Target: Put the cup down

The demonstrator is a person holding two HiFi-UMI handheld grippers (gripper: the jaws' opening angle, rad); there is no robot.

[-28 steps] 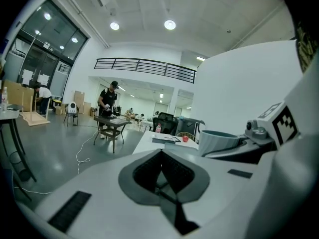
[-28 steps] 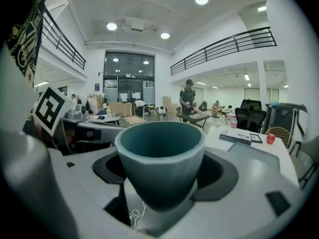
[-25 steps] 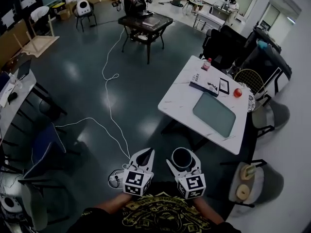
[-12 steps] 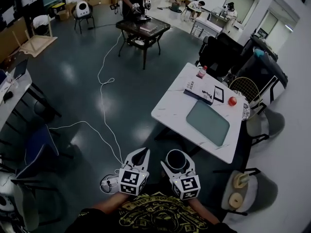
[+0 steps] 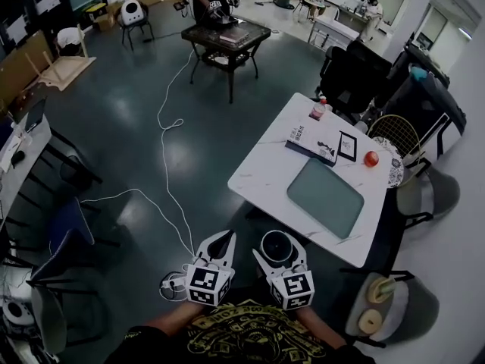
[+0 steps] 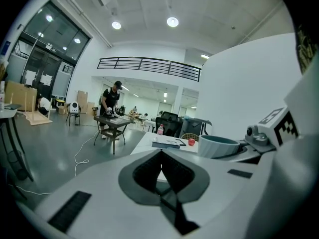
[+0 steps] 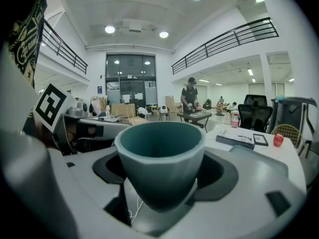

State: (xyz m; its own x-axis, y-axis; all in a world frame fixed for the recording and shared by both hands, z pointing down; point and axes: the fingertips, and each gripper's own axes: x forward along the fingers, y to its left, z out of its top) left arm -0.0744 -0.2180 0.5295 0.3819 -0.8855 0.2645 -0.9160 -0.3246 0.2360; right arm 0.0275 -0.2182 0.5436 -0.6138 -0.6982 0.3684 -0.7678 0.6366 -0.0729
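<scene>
While L gripper [image 5: 225, 238] is hanging w/ jaws pressed together beside a floor cable [image 5: 163, 196], R gripper [image 5: 277, 243] is clamping the teal cup [image 7: 160, 153] upright, short of the table [image 5: 261, 165] w/ book [image 5: 312, 141], mat [image 5: 326, 198], apple [image 5: 370, 158].

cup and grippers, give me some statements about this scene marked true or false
1. The right gripper holds the cup upright between its jaws. True.
2. The left gripper grips a book. False: its jaws are shut with nothing between them.
3. The cup stands on the white table. False: it is held in the air above the floor, short of the table's near edge.
4. A small red round thing lies on the table. True.
5. The cup is filled to the brim. False: the right gripper view looks into it and shows it empty.
</scene>
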